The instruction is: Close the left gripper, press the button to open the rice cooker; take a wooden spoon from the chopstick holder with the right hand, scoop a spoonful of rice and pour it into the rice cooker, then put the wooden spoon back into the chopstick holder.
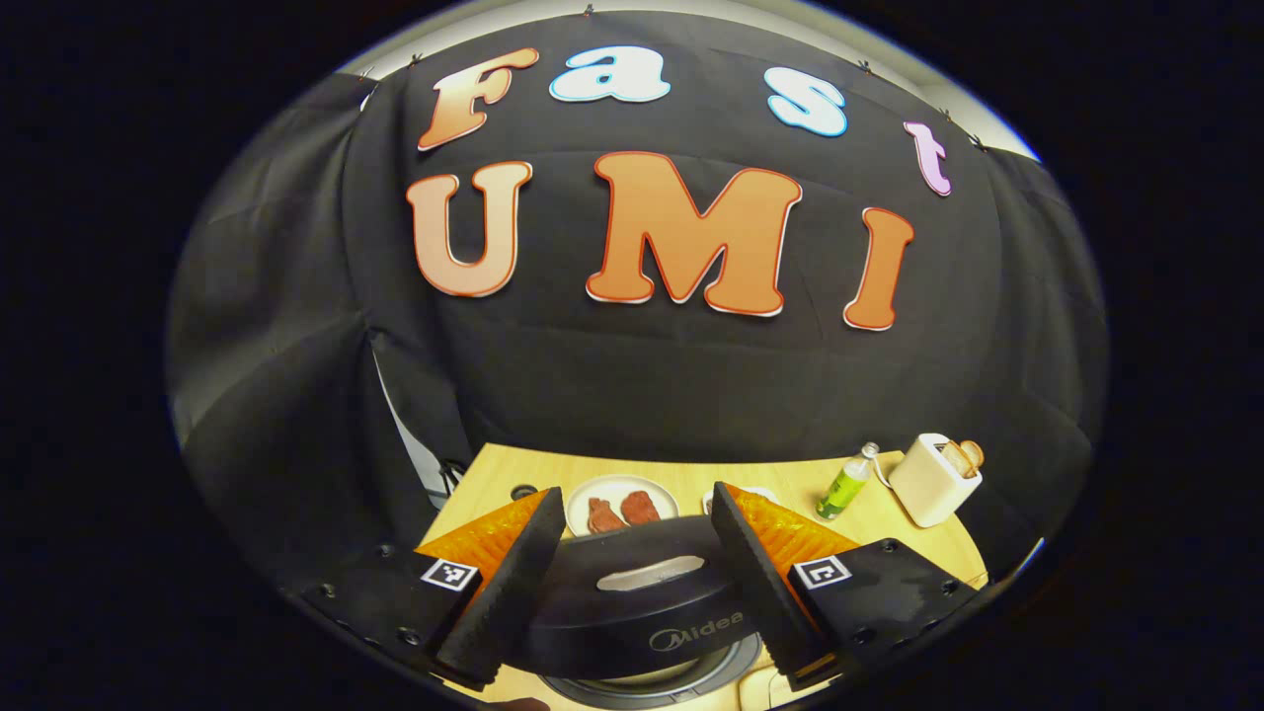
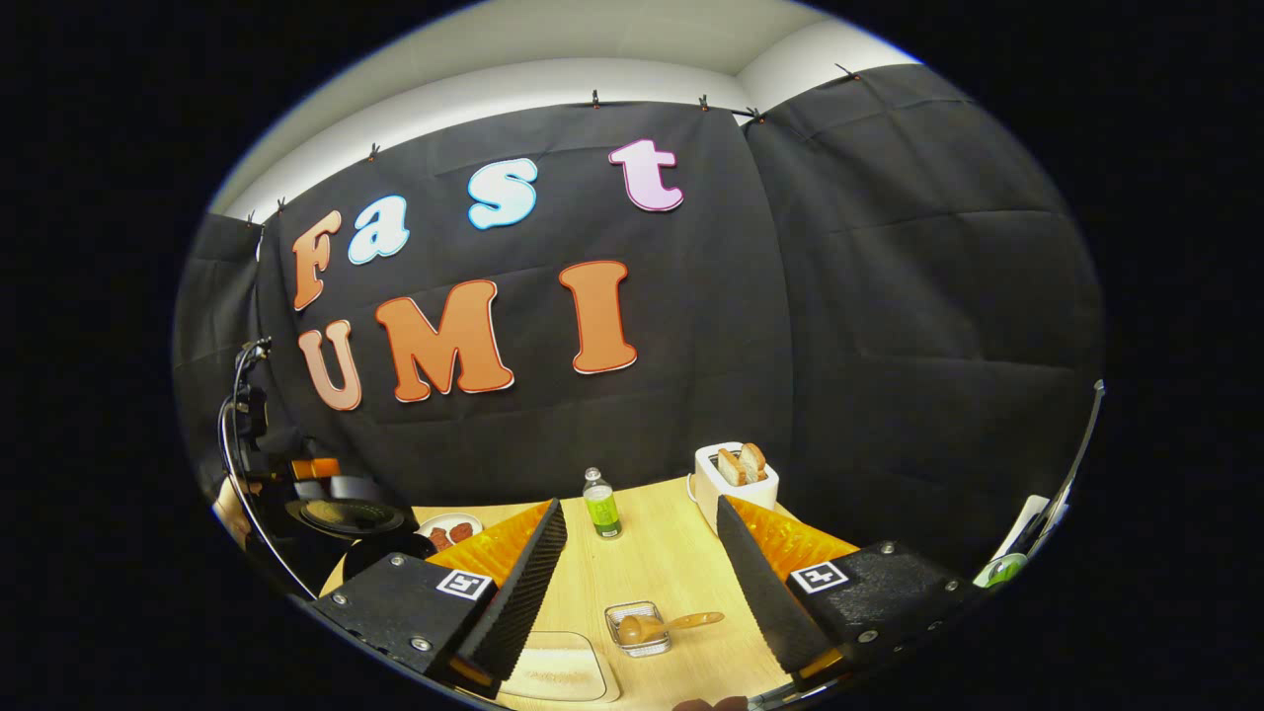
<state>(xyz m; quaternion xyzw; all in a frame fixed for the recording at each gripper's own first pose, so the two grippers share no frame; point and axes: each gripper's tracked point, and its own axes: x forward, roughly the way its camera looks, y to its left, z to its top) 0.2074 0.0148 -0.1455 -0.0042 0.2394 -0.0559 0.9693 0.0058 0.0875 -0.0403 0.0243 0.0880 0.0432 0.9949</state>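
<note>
Spread wide, the right gripper (image 2: 642, 583) frames the wooden spoon (image 2: 660, 623) lying across its small wire holder (image 2: 639, 630) mid-table (image 2: 671, 553); a hasty grab may tip it. Left gripper (image 1: 632, 573), also wide, straddles the rice cooker (image 1: 642, 612), lid raised.

Both views are evenly lit from above, bright on the pale worktop (image 2: 671, 553) and dim on the black cloth wall (image 1: 642, 375), whose folds catch soft sheen. A white glare patch sits on the dark rice cooker lid (image 1: 647, 573). Fisheye bending curves the wall and worktop edges strongly toward the rim; focus stays sharp, shadows soft
</note>
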